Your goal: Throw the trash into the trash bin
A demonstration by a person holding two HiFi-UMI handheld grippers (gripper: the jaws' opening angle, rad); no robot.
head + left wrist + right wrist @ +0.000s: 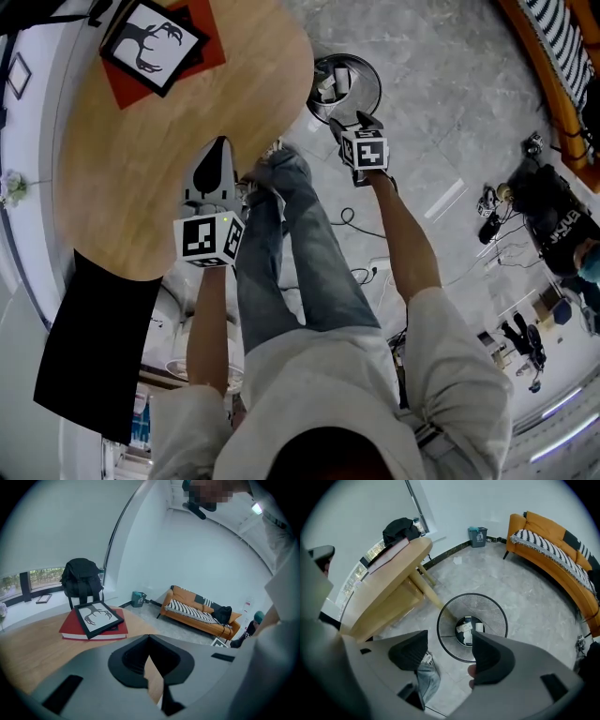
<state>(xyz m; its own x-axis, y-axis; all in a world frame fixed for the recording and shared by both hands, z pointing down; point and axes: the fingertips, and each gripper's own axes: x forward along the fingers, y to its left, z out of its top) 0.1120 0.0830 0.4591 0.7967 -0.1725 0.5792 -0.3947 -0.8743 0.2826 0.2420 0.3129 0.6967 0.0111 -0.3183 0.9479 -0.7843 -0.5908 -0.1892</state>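
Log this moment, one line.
left gripper: shut, empty, over table | right gripper: open, empty, above trash bin | trash: inside bin

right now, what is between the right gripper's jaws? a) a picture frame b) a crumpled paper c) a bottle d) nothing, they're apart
D: the right gripper's jaws stand apart and empty above the mesh trash bin, with the trash lying at its bottom.

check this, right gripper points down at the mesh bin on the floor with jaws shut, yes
No: the right gripper points down at the mesh bin on the floor, but with jaws apart and empty; the right gripper view shows it.
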